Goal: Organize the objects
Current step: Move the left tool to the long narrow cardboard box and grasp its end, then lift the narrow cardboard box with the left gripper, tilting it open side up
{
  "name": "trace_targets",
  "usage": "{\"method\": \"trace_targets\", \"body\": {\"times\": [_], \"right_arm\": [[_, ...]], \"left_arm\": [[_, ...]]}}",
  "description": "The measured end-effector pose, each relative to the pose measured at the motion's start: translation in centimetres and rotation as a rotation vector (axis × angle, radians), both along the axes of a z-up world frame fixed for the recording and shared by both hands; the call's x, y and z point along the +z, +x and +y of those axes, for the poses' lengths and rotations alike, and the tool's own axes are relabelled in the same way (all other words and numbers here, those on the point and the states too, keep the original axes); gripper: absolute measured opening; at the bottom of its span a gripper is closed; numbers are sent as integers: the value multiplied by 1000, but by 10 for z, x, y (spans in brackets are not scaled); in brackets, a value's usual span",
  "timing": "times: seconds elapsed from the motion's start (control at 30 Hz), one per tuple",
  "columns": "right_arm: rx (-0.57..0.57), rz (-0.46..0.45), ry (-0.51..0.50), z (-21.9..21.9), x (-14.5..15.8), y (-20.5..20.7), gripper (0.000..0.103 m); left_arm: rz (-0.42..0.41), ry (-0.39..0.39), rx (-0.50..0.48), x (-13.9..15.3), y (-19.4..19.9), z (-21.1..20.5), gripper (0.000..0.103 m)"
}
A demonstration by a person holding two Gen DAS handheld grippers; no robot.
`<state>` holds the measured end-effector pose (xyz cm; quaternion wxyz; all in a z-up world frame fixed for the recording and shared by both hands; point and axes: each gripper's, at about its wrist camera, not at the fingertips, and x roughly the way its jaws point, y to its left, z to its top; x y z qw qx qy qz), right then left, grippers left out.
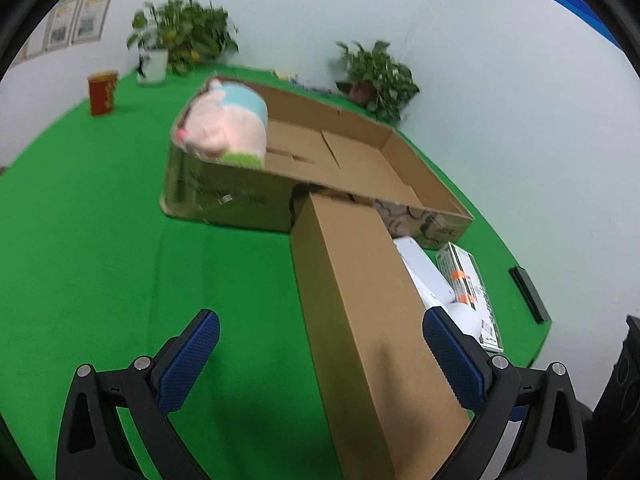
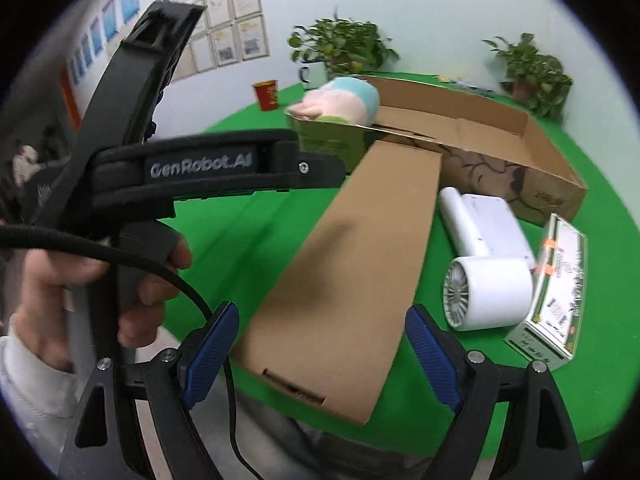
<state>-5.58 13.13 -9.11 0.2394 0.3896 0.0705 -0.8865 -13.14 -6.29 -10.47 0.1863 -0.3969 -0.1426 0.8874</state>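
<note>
Approach step — both grippers over long brown box (image 2: 344, 264), nothing grasped. Left gripper (image 1: 320, 360) spread wide, right gripper (image 2: 320, 352) spread wide too. Box on green table (image 1: 100, 240), far end against open carton (image 1: 360, 152) holding plush toy (image 1: 226, 124). Next — likely clamp box at both ends, lift into carton.

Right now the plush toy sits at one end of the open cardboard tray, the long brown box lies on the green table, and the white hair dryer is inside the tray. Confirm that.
One detail is wrong. The white hair dryer is not inside the open cardboard tray; it lies on the green table beside the long brown box, as the right wrist view shows. The plush toy and the rest stand.
</note>
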Motion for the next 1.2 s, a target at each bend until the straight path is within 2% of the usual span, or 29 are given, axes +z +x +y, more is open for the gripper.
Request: {"method": "trace_targets", "body": {"times": [0.13,0.17,0.2,0.23,0.33,0.4,0.47,0.53,0.63,0.73,0.9,0.97,1.1,1.2], "right_arm": [[-62,15,6,5,-3,-8,84],[-63,16,5,6,-3,-10,82],[-63,15,-5,7,-2,-11,71],[-69,13,-11,9,-1,-12,64],[-77,3,-16,14,-1,-14,56],[-71,-31,-31,19,-1,-14,55],[-62,-66,-33,19,0,-12,58],[-40,-95,-29,12,-3,-9,79],[-42,-76,-34,5,-6,-4,86],[-50,-54,-9,0,-10,-5,89],[-67,-27,41,-10,-17,-7,93],[-68,0,73,-15,-20,-5,93],[-56,23,37,-6,-21,-1,91],[-49,-8,-66,11,-19,-1,91]], "left_arm": [[-64,35,-61,-17,-15,10,96],[-71,46,-69,-20,-17,12,95],[-83,60,-78,-24,-19,13,92],[-99,75,-88,-27,-20,15,90],[-124,85,-117,-33,-20,23,86],[-136,101,-134,-36,-16,26,86],[-156,122,-150,-42,-11,30,86],[-167,136,-166,-47,-6,35,86],[-193,176,-185,-51,-7,37,84],[-210,189,-209,-53,-10,37,81],[-237,225,-215,-57,-13,31,81],[-227,213,-212,-56,-12,28,82],[-236,204,-201,-54,-11,21,81],[-235,210,-198,-51,-7,17,84]]}}
